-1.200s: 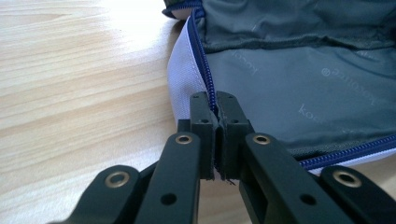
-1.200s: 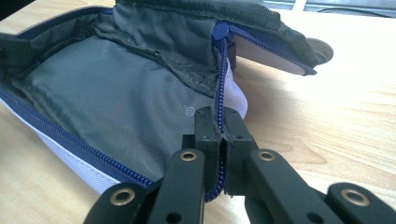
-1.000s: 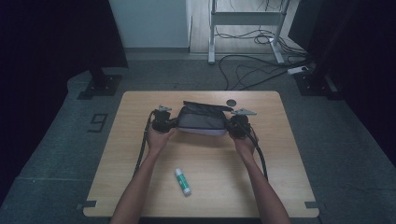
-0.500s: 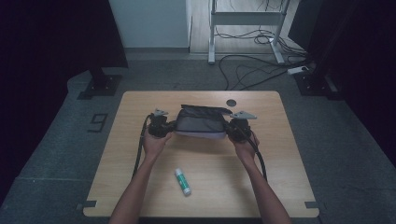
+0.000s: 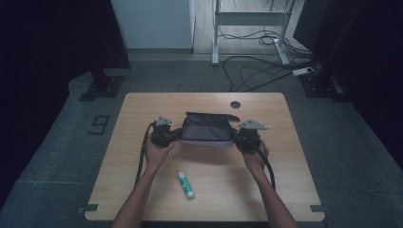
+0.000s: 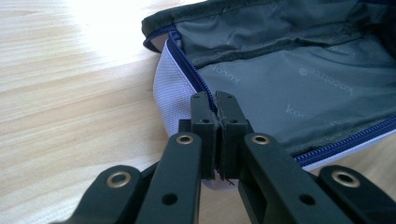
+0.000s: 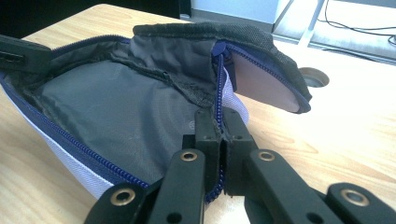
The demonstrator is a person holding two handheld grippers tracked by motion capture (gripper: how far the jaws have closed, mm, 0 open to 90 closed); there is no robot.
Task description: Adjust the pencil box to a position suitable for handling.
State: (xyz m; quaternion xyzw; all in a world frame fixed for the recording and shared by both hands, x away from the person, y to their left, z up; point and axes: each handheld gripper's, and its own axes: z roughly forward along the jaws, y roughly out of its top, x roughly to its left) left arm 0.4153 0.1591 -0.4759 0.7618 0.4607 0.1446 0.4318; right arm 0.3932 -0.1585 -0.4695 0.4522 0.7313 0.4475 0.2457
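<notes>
My left tongs and right tongs each pinch an end of the pouch at frame centre on the desk: unzipped, grey lining, blue zip, white sides.

High view down over the table, two jaw-level close-ups facing the shared open pouch

Your pouch: matt grey cloth lining, white woven mesh outside, blue zipper tape, coarse black fabric rim. Your left gripper and right gripper: matt black plastic, bright metal rivets. Your table: smooth pale wood-grain. Glue stick: glossy plastic.
</notes>
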